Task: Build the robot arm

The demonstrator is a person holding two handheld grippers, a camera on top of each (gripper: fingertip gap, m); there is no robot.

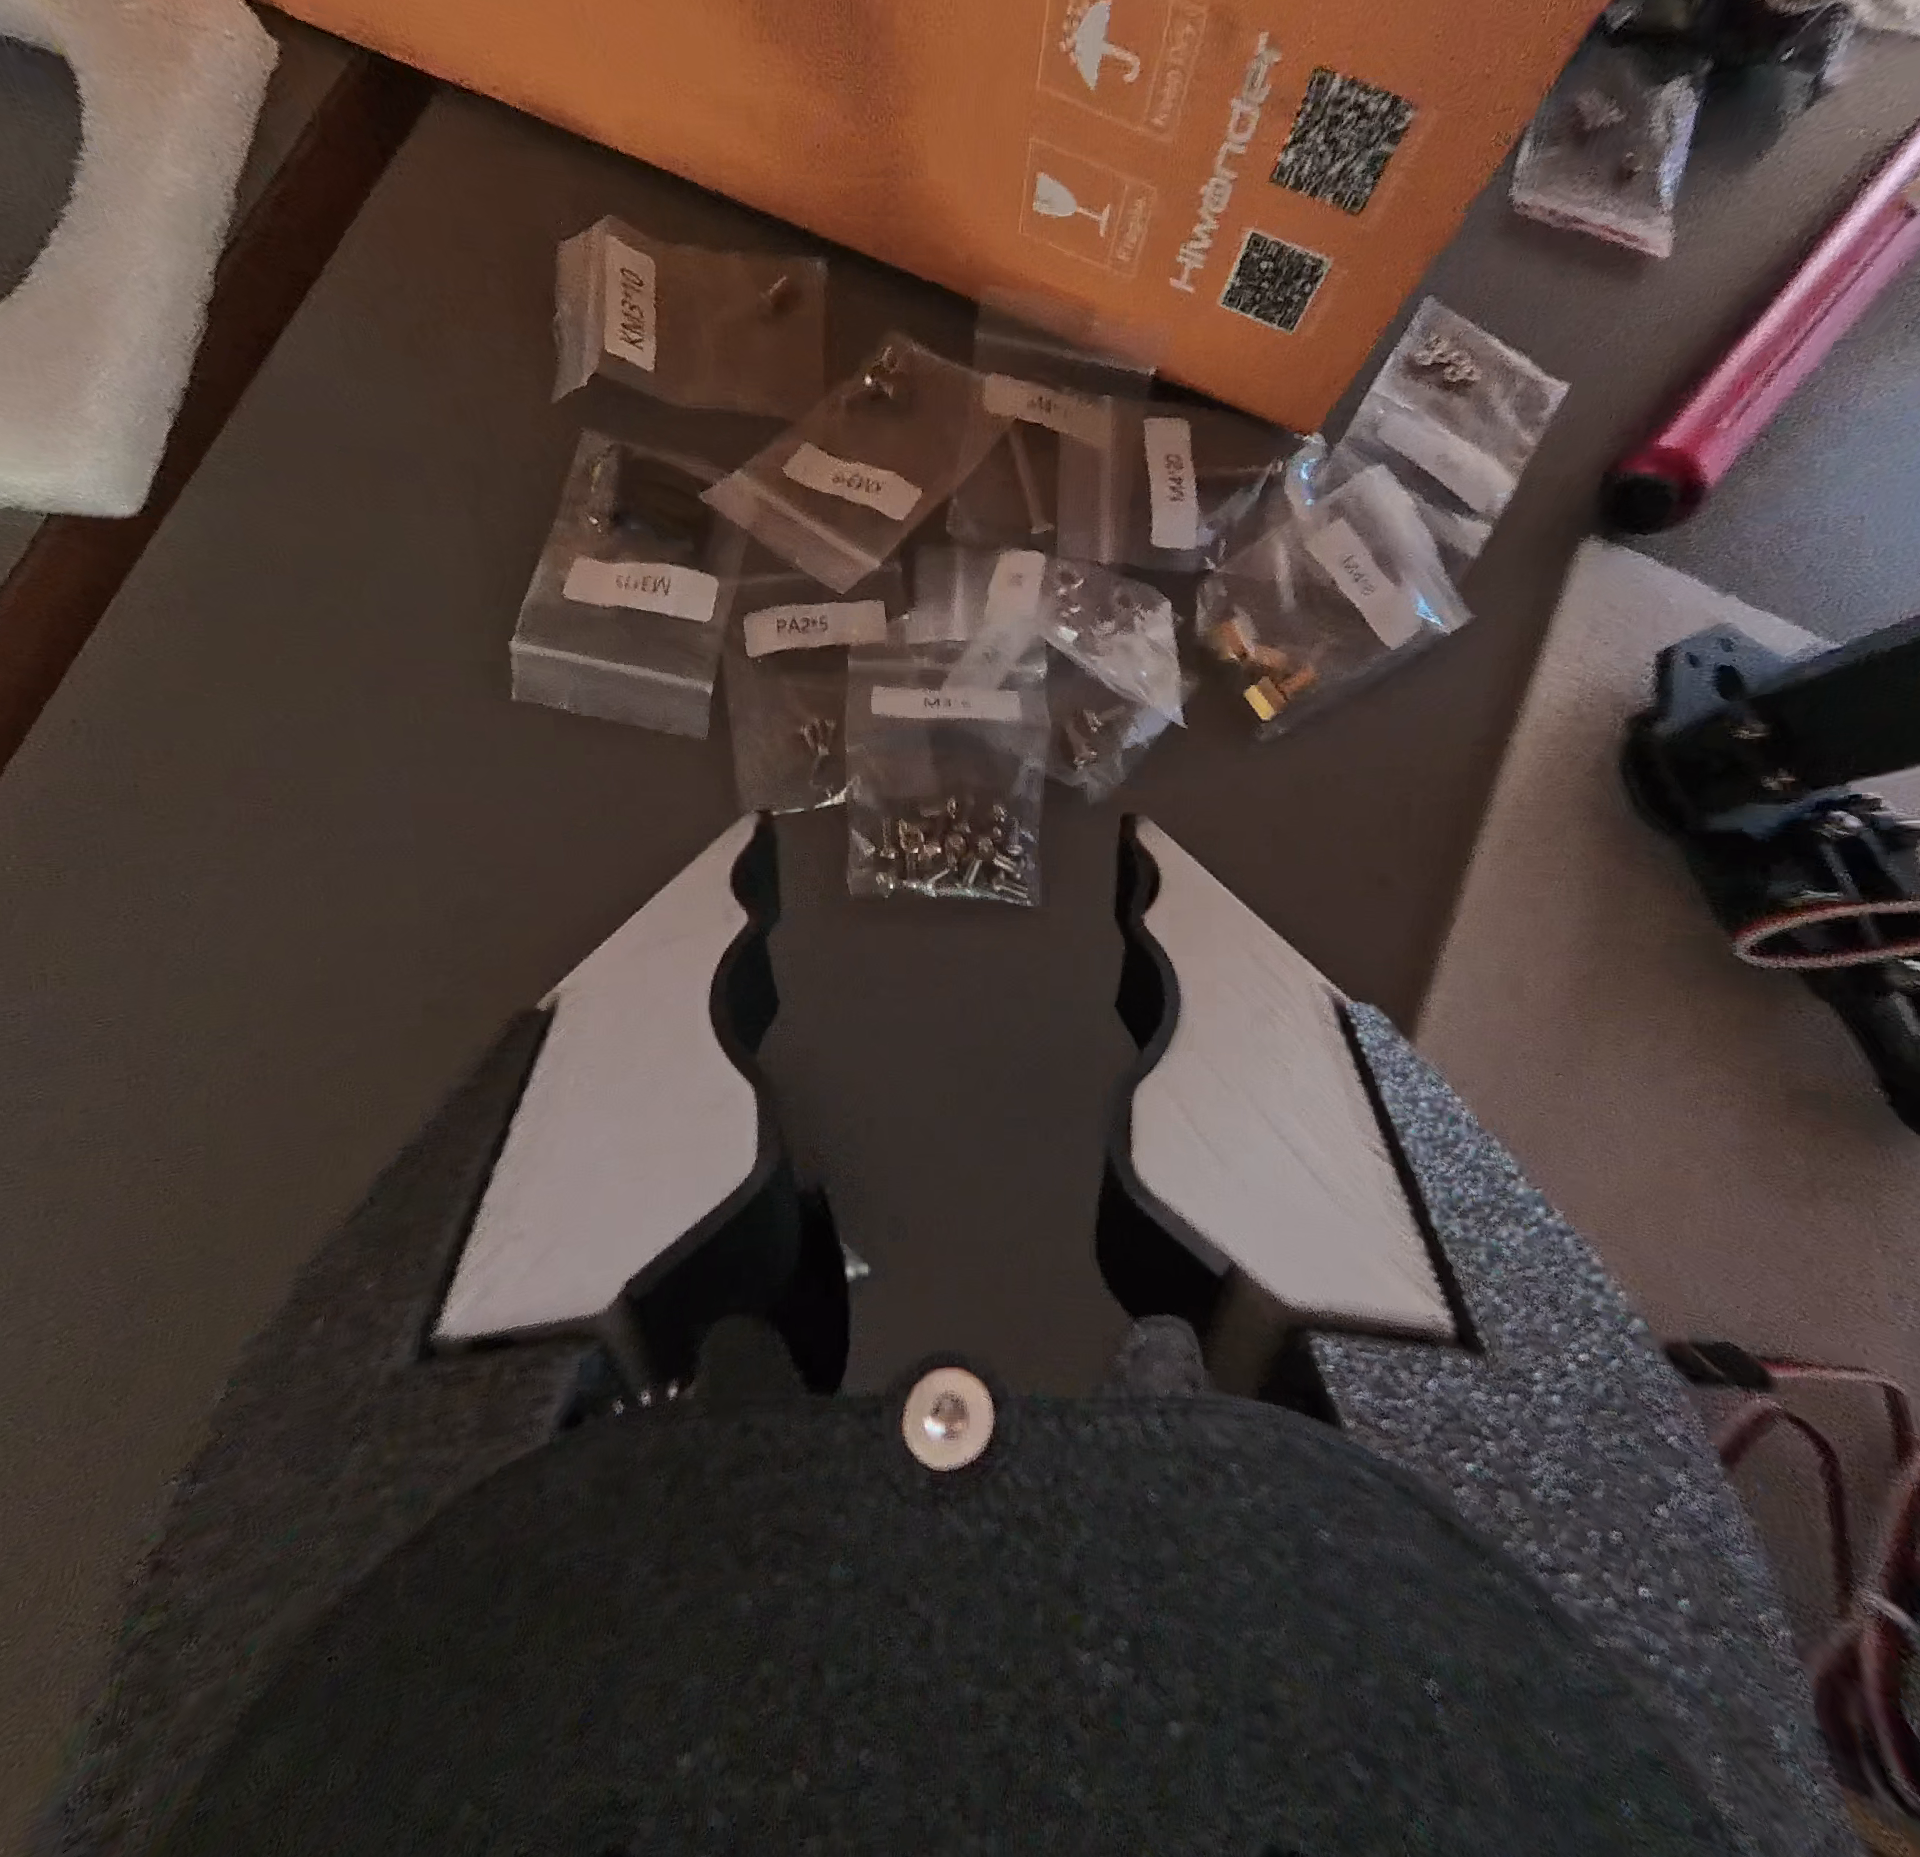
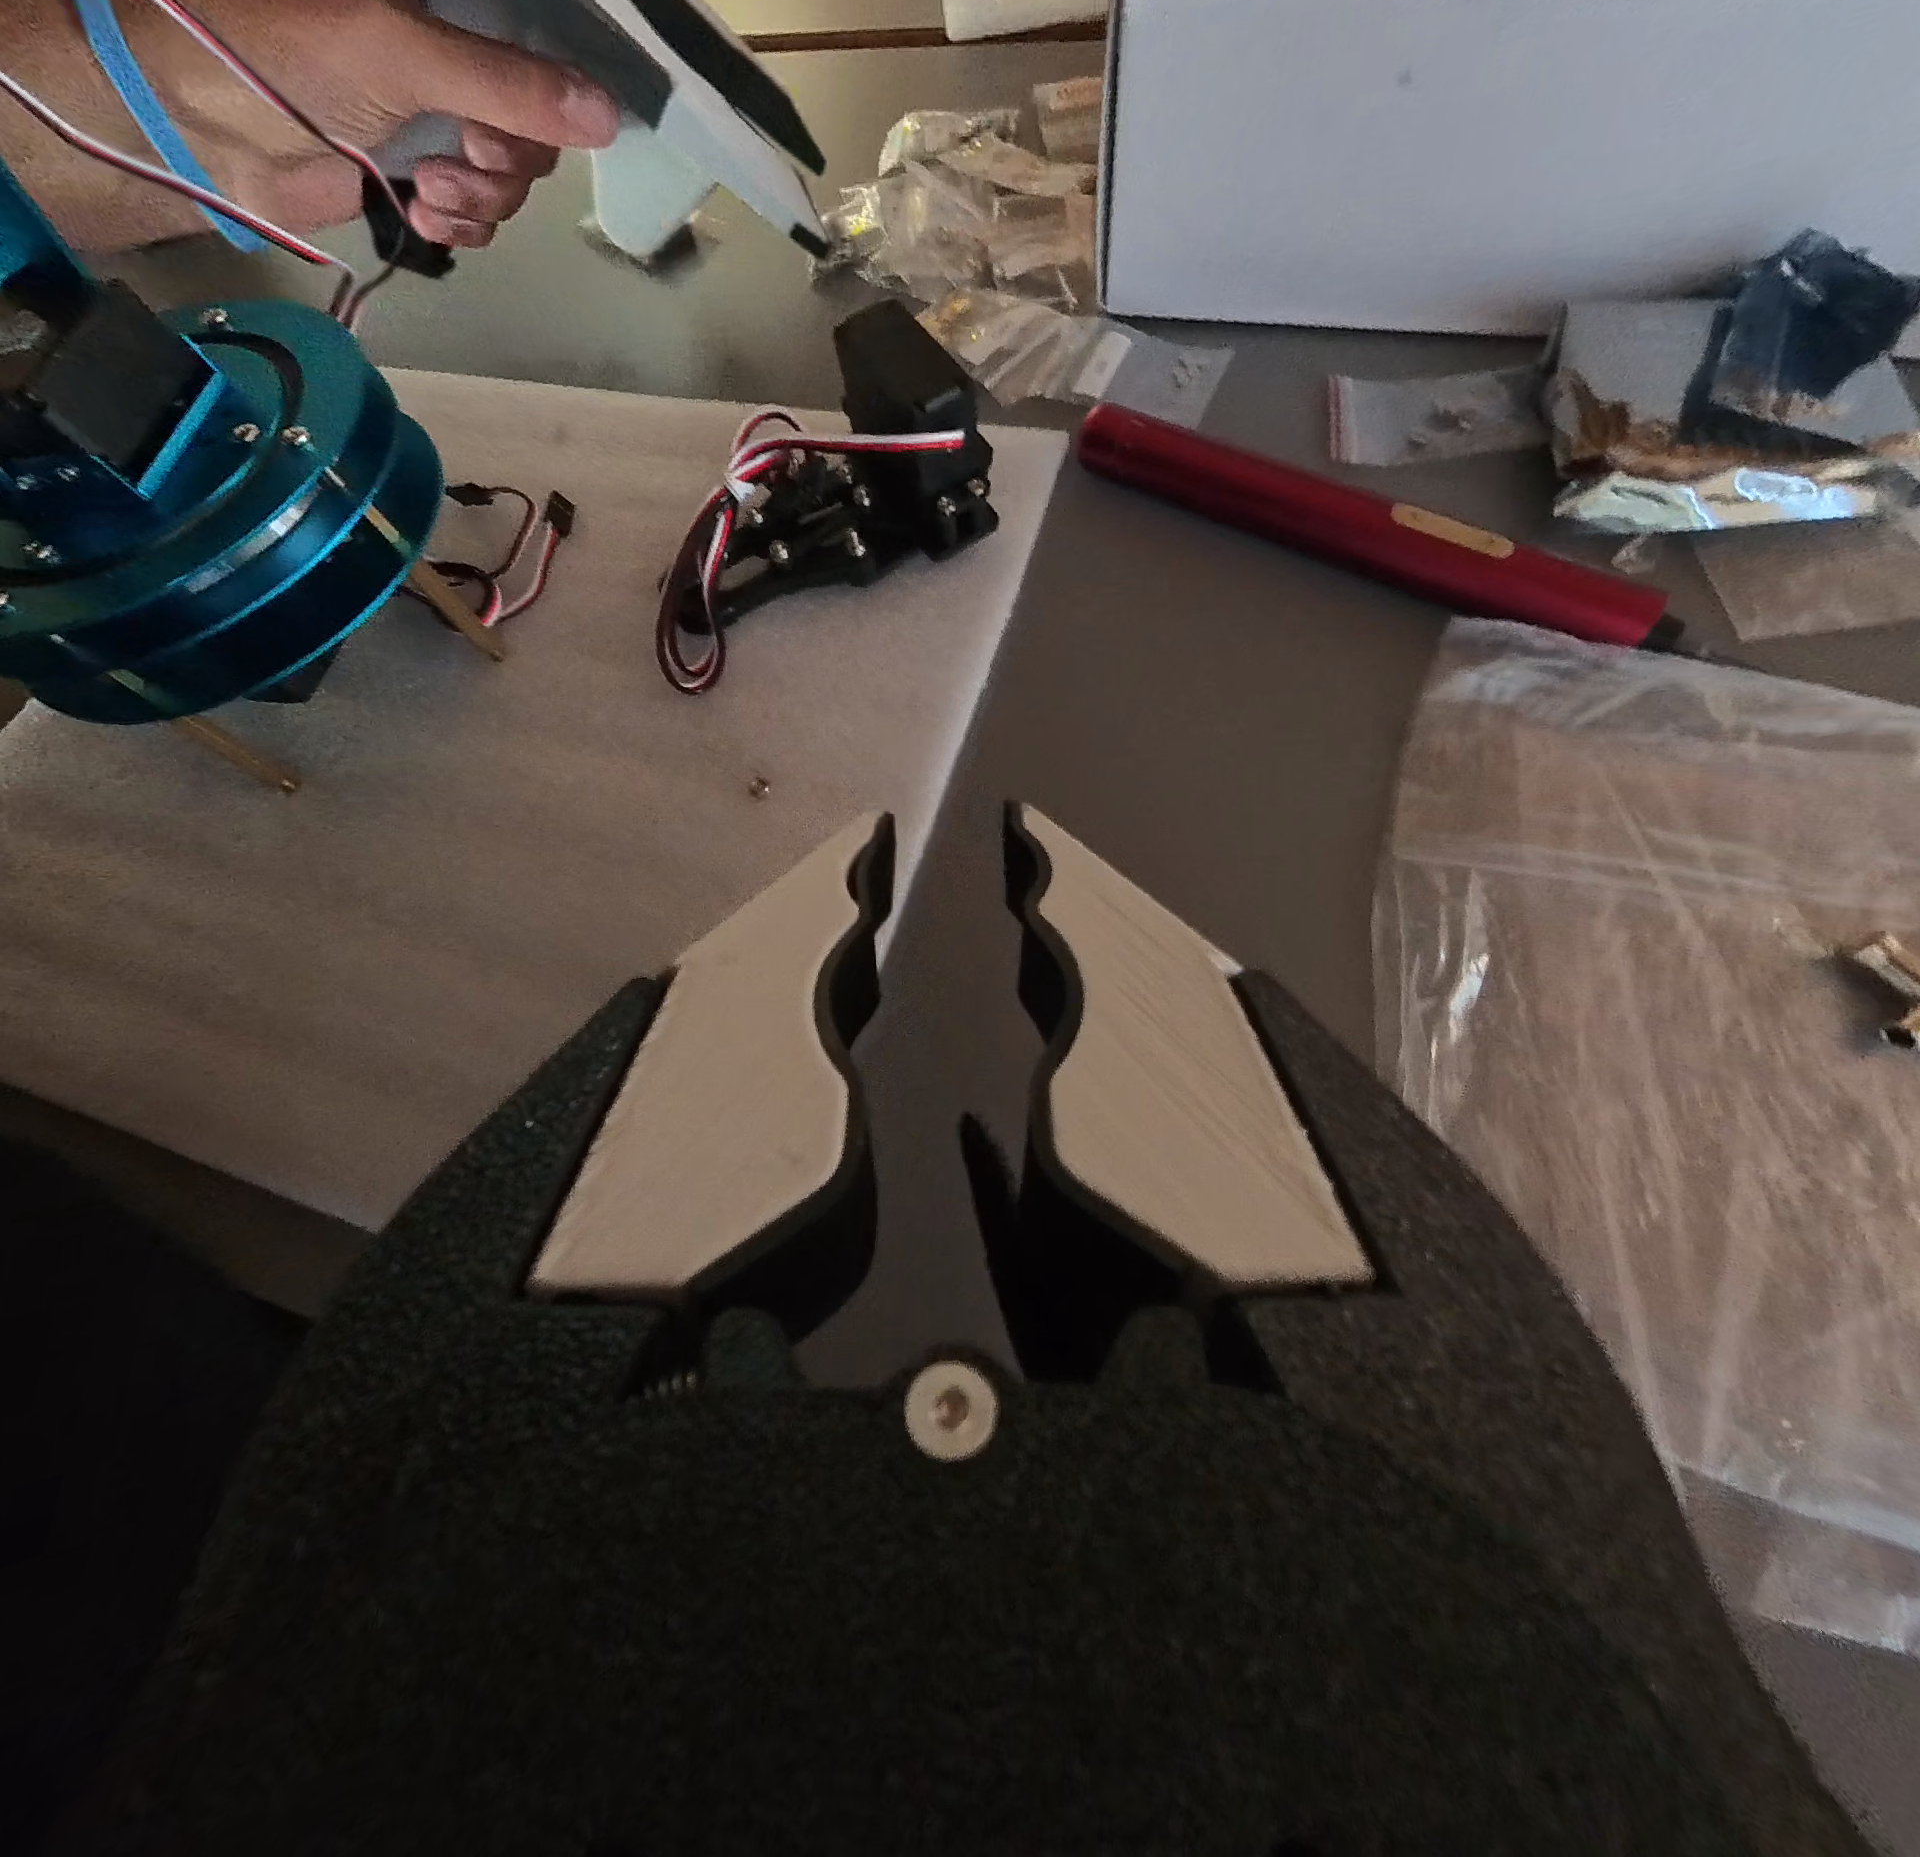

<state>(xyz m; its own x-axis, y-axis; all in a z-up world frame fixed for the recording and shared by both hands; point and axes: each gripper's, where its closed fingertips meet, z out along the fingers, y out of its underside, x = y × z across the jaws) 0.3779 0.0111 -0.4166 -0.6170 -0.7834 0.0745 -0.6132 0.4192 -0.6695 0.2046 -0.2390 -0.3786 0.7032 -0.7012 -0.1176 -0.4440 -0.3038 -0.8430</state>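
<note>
My left gripper (image 1: 948,825) is open and empty, low over the dark table (image 1: 312,768). Its tips flank the near end of a small clear bag of silver screws (image 1: 940,857). Beyond it lies a pile of several small labelled zip bags (image 1: 935,519) holding screws and brass parts. My right gripper (image 2: 951,815) is open only a narrow gap and empty, above the edge of a white foam sheet (image 2: 468,820). In the right wrist view a hand (image 2: 312,93) holds the left gripper (image 2: 816,233), whose tips are at the bag pile (image 2: 977,218).
An orange cardboard box (image 1: 831,93) lies behind the bags; it looks white in the right wrist view (image 2: 1507,145). A red screwdriver (image 2: 1371,529), a black servo claw with wires (image 2: 862,488), a blue robot base (image 2: 197,540) and a large plastic bag (image 2: 1662,924) surround the right gripper. One gripper's finger ends stand about 30 centimeters off the other's. Measured from the fingertips, the red screwdriver (image 2: 1371,529) is 15 centimeters or so from the right gripper and 25 centimeters from the left.
</note>
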